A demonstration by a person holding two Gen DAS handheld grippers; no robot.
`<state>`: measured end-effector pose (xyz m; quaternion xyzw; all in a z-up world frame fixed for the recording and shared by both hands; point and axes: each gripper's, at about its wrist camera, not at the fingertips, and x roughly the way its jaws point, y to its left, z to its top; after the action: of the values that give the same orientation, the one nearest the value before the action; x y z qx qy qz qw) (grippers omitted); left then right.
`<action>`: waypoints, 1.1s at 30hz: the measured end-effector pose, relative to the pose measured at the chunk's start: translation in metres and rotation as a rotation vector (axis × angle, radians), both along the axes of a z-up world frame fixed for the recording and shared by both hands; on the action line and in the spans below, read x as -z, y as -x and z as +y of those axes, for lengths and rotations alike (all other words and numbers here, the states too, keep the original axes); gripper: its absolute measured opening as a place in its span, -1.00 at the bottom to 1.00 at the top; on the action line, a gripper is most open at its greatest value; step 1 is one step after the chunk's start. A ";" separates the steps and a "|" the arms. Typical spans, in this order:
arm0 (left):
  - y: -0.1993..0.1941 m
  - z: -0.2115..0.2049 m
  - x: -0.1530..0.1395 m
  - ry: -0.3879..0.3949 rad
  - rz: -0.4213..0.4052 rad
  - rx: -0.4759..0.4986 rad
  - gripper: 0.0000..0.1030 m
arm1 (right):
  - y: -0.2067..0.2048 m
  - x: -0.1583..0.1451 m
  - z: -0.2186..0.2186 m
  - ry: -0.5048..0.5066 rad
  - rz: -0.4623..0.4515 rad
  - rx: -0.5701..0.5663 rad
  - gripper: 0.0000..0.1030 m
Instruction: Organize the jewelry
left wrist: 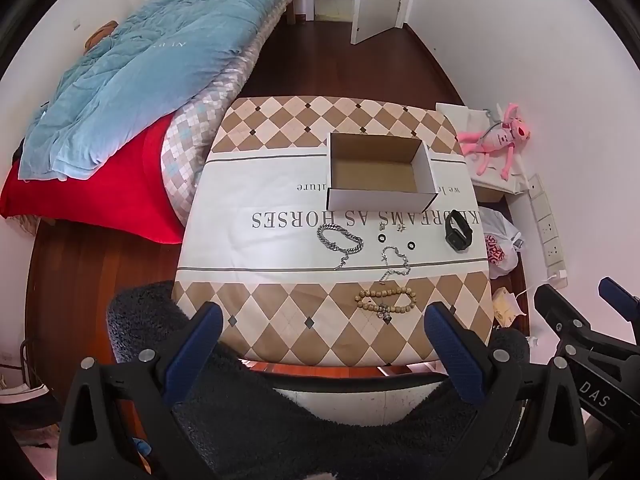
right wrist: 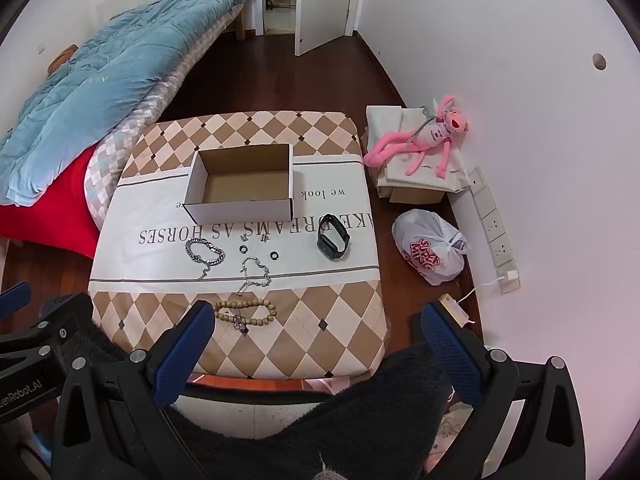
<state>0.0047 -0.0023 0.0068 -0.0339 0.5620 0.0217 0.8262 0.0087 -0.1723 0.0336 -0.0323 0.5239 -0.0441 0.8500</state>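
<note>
An empty white cardboard box (left wrist: 380, 172) (right wrist: 242, 184) stands on a cloth-covered table (left wrist: 280, 216) (right wrist: 340, 296). In front of it lie a silver chain bracelet (left wrist: 340, 240) (right wrist: 205, 253), a thin silver necklace (left wrist: 396, 262) (right wrist: 256, 270), two small black rings (left wrist: 382, 237) (right wrist: 243, 249), tiny earrings (left wrist: 390, 227) (right wrist: 254, 237), a black watch (left wrist: 459, 232) (right wrist: 333, 238) and a wooden bead bracelet (left wrist: 386, 301) (right wrist: 245, 311). My left gripper (left wrist: 322, 332) is open, high above the table's near edge. My right gripper (right wrist: 318, 332) is open too, beside the beads, holding nothing.
A bed with a blue quilt (left wrist: 140, 80) (right wrist: 100, 80) and red sheet lies left of the table. A pink plush toy (left wrist: 496, 140) (right wrist: 420, 142) on boxes, a white plastic bag (right wrist: 432, 246) and a power strip (right wrist: 494, 232) sit along the right wall. A door (right wrist: 324, 4) stands open behind.
</note>
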 end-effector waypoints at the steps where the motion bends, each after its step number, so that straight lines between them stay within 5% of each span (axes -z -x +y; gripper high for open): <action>1: 0.000 0.000 -0.001 -0.001 -0.002 0.000 1.00 | 0.000 0.000 0.000 -0.002 0.000 -0.001 1.00; 33: 0.000 -0.001 -0.004 -0.002 -0.012 0.012 1.00 | -0.002 -0.007 -0.004 -0.012 -0.002 -0.003 1.00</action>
<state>0.0052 -0.0037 0.0104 -0.0297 0.5571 0.0172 0.8297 0.0103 -0.1765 0.0401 -0.0278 0.5233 -0.0396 0.8508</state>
